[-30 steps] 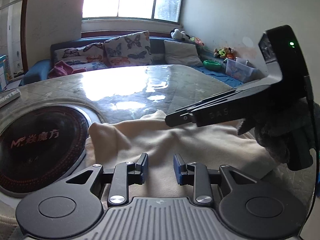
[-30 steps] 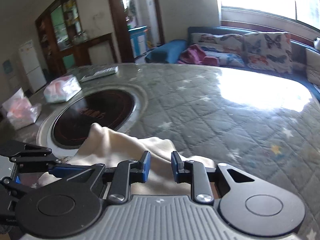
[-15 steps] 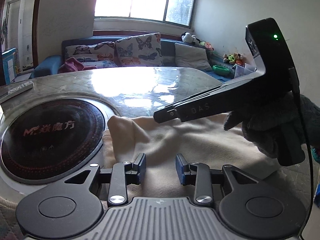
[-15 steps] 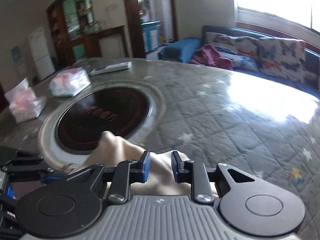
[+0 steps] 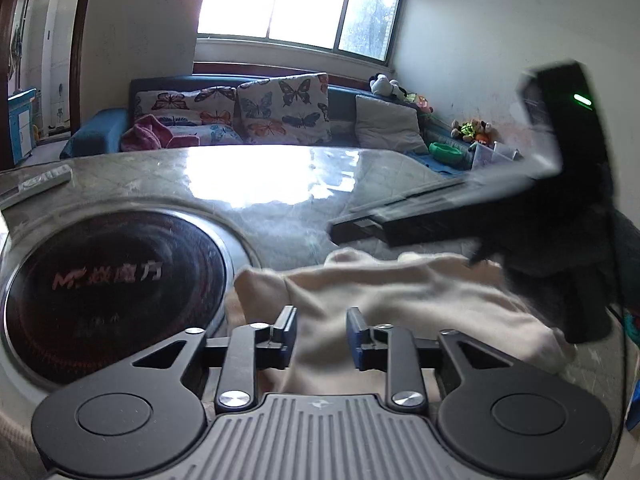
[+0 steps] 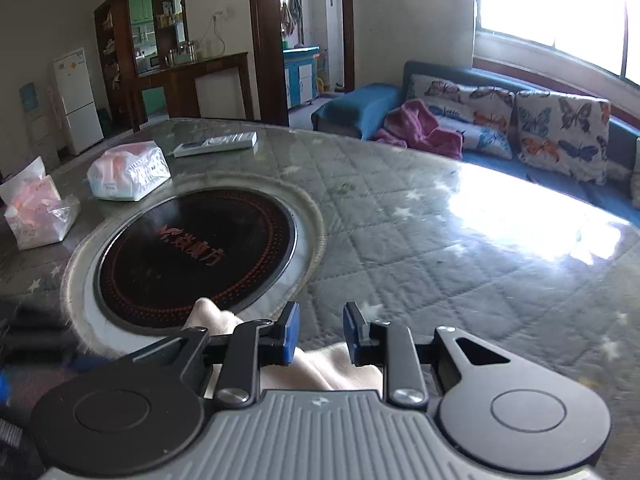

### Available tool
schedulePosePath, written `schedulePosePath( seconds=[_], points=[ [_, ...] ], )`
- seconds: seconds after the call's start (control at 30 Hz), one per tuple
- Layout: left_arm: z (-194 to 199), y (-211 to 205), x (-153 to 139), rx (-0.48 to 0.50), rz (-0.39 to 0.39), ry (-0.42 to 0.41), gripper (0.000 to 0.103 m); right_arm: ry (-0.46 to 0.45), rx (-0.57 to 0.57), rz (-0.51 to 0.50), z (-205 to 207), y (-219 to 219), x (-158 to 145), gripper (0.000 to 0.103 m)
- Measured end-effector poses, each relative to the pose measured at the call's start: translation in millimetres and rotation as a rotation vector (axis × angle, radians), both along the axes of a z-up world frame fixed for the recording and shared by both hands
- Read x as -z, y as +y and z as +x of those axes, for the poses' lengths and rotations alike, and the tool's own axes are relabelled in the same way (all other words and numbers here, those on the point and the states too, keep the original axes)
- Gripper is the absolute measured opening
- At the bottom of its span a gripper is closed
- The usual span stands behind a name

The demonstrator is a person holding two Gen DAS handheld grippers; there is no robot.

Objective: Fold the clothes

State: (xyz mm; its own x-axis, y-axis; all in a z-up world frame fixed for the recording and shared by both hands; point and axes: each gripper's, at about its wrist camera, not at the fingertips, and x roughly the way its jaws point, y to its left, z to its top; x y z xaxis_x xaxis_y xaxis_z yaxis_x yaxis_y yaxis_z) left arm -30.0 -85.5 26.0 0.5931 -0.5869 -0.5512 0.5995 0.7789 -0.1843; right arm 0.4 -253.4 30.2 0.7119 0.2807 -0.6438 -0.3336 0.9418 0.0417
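Note:
A cream garment [image 5: 400,292] lies bunched on the quilted table, its left edge beside the round hob. My left gripper [image 5: 321,334] hangs just over its near part; the jaws are closing, with cloth showing in the gap but clear of the blue pads [image 5: 290,332]. The right gripper [image 5: 340,234] reaches in from the right, blurred, above the garment's far edge, held by a gloved hand [image 5: 624,256]. In the right wrist view, the right gripper [image 6: 321,332] has its jaws opening over the cream garment [image 6: 320,364], and nothing is pinched.
A black round hob [image 6: 196,256] is set into the table [image 6: 440,248] left of the cloth. A remote [image 6: 216,144] and two tissue packs [image 6: 128,174] lie beyond it. A sofa [image 6: 500,120] with butterfly cushions runs behind the table.
Both grippers have drawn back and up a little, so the garment sits lower and nearer in both views. The right gripper's jaws have widened slightly and its tips stand above the cloth.

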Motion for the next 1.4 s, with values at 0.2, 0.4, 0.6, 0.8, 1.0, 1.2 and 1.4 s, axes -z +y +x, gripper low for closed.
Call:
schedulePosePath(
  seconds=[0.2, 0.4, 0.6, 0.8, 1.0, 1.2, 1.4],
  points=[
    [35, -14, 14, -0.044, 0.077, -0.003, 0.011, -0.004, -0.001, -0.02, -46, -20, -5, 0.03],
    [40, 2, 18, -0.118, 0.081, -0.005, 0.011, 0.011, 0.034, -0.08, -84, -31, 19, 0.031],
    [32, -5, 2, -0.09, 0.022, 0.005, 0.012, -0.007, 0.1, -0.004, -96, -52, 19, 0.031],
    [28, -34, 0, -0.013, 0.023, 0.031, 0.012, -0.004, 0.187, 0.023, -81, -74, 26, 0.031],
    [24, -43, 6, 0.01, 0.035, 0.041, 0.012, -0.021, 0.226, 0.061, -96, -96, 21, 0.031],
    [27, -45, 14, -0.009, 0.062, 0.047, 0.012, -0.001, 0.273, 0.078, -105, -114, 29, 0.028],
    [8, -43, 1, 0.023, 0.024, 0.039, 0.013, -0.051, 0.267, 0.03, -132, -117, 10, 0.028]
  ],
)
